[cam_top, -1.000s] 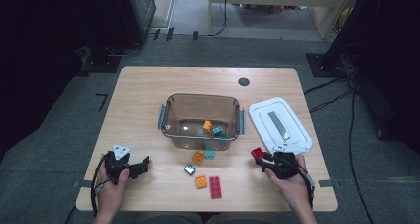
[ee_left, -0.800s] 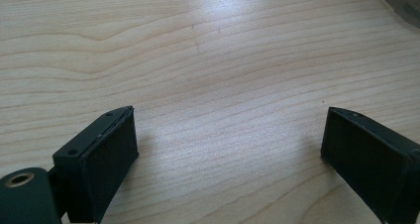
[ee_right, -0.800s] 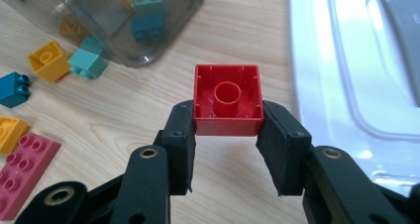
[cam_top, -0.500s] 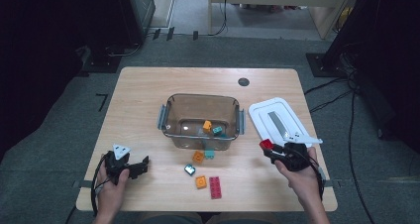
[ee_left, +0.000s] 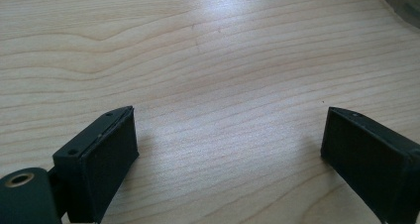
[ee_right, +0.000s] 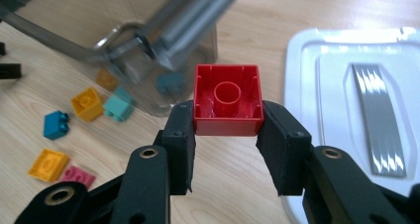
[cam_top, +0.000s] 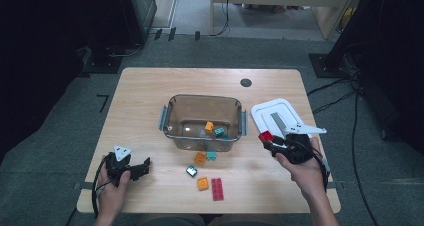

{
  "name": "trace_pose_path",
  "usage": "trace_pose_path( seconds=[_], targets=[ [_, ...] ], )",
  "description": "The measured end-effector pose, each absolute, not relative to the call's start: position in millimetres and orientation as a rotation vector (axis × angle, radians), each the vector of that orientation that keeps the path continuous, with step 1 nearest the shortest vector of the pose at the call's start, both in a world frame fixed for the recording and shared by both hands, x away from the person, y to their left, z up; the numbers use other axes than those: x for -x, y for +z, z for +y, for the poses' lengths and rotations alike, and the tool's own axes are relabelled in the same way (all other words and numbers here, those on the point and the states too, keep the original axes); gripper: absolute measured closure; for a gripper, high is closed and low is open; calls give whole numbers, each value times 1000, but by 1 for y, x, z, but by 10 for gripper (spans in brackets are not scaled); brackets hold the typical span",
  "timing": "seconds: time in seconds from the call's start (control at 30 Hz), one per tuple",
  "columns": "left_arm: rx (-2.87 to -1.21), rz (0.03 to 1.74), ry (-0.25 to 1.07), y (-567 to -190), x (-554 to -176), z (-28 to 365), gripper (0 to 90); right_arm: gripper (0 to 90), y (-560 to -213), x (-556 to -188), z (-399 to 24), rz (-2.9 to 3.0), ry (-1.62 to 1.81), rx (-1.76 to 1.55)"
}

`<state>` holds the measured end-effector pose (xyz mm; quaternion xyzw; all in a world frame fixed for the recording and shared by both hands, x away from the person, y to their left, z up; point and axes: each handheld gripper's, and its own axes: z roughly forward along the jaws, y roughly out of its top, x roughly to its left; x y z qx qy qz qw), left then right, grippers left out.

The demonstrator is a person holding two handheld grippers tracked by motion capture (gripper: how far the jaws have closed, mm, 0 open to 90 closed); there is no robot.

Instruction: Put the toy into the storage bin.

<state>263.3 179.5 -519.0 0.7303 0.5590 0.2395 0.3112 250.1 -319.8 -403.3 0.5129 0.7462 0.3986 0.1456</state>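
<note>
My right gripper is shut on a square red brick, held above the table with its hollow underside facing the camera. It hangs between the clear plastic bin and the white lid. Inside the bin lie an orange brick and a teal brick. My left gripper rests open on the bare wood near the front left edge, nothing between its jaws.
Loose bricks lie in front of the bin: orange, teal, blue, a flat orange one and a pink plate. A black round hole marks the table's far side.
My right gripper has risen off the table with the red brick and drifted toward the lid. The left gripper has stayed where it was.
</note>
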Motion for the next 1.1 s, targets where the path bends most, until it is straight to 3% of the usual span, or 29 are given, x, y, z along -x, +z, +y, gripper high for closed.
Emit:
trace_pose_path(
  seconds=[0.53, 1.03, 1.1],
  targets=[
    [-1927, 1475, 633, -519, -263, 180, 73, 601, -360, -290, -263, 2268, 1186, -1303],
    [-1925, 1477, 633, -519, -263, 179, 73, 596, -386, -336, -206, 2430, 1087, -1280],
    [-1925, 1477, 632, -519, -263, 179, 73, 546, -388, -339, -204, 2429, 1088, -1283]
  ],
)
